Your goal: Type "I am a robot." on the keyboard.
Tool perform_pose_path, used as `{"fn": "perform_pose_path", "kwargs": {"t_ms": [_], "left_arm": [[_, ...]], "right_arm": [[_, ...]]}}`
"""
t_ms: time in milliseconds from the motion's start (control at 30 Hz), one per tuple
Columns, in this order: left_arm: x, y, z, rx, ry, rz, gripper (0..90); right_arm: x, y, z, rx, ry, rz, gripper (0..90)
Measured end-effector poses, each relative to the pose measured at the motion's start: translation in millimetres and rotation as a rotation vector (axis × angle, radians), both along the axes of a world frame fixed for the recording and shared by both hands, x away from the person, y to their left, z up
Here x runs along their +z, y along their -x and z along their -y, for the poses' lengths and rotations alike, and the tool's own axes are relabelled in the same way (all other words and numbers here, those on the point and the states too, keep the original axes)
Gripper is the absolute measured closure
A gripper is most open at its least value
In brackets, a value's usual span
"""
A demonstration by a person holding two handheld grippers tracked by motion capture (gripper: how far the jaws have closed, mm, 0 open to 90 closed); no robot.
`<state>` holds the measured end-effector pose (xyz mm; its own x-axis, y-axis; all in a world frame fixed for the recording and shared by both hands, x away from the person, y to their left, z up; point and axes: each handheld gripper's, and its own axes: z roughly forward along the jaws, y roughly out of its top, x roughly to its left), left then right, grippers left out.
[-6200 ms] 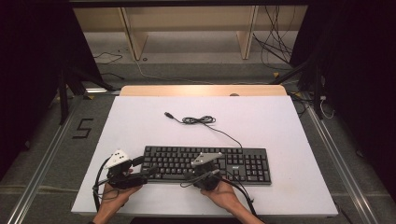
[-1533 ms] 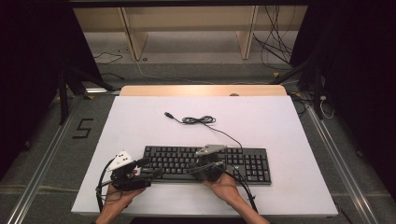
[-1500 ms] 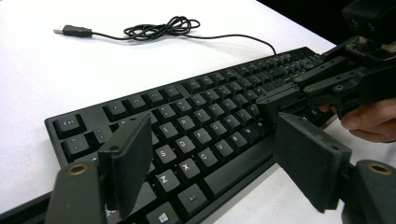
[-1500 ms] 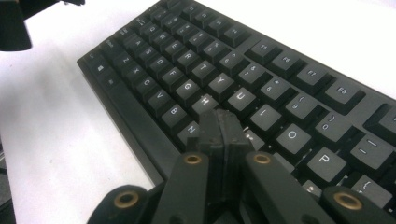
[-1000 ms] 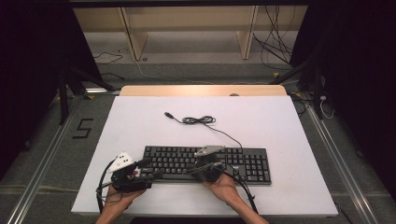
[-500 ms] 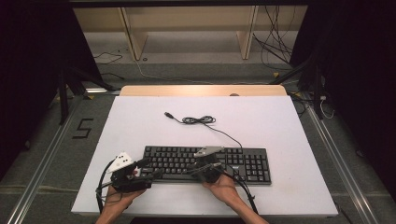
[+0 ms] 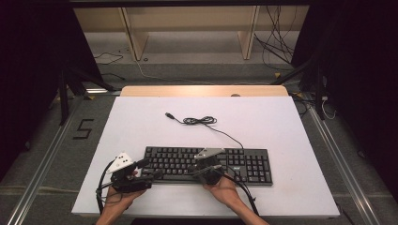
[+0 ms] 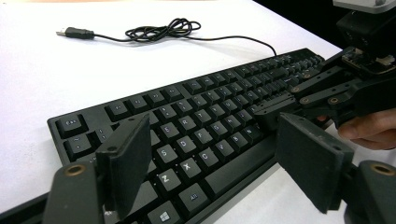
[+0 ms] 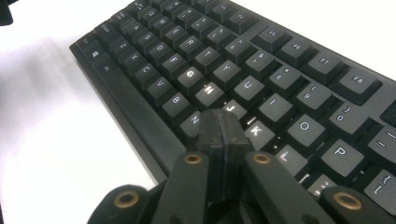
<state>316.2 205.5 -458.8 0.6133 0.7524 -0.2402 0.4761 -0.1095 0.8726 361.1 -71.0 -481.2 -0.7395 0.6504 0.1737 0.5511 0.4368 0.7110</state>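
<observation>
A black keyboard [image 7: 206, 164] lies near the table's front edge, and its thin cable [image 7: 202, 121] coils behind it and ends in a USB plug [image 7: 170, 115]. My left gripper [image 7: 149, 168] is at the keyboard's [image 8: 196, 121] left front corner. It stands open [image 8: 217, 163], with the pads [image 8: 126, 163] straddling the bottom letter rows and nothing gripped. My right gripper [image 7: 197, 169] is shut [image 9: 222, 126] with nothing between its jaws. Its tip is low over the keys near M and J on the keyboard [image 9: 261, 70]. Whether it presses a key I cannot tell.
The white table top [image 7: 141, 122] stretches behind and beside the keyboard. A wooden strip [image 7: 202, 91] runs along its far edge, with dark floor, rails and loose cables beyond. In the left gripper view the right gripper [image 8: 345, 88] and a hand [image 8: 373, 130] are close on the right.
Nothing has moved over the last second. Since the oldest frame, the left gripper has edged slightly closer to the keyboard's left end.
</observation>
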Motion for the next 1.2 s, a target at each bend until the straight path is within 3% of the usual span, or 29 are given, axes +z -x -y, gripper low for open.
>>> {"fn": "perform_pose_path", "kwargs": {"t_ms": [333,633,933,1200], "left_arm": [[0.4,0.2,-0.8,0.001,0.001,0.005,26.7],[0.2,0.1,-0.8,0.002,0.000,0.005,26.6],[0.1,0.0,-0.9,0.003,0.000,0.004,26.3],[-0.1,-0.4,-2.0,0.013,0.002,0.010,26.3]], "right_arm": [[8.2,0.5,6.9,-0.013,-0.074,-0.006,82.6],[15.6,2.5,12.7,0.014,-0.126,-0.004,64.3],[18.6,6.2,11.7,0.034,-0.144,-0.016,47.3],[20.0,10.1,9.6,0.057,-0.152,-0.017,43.6]]}}
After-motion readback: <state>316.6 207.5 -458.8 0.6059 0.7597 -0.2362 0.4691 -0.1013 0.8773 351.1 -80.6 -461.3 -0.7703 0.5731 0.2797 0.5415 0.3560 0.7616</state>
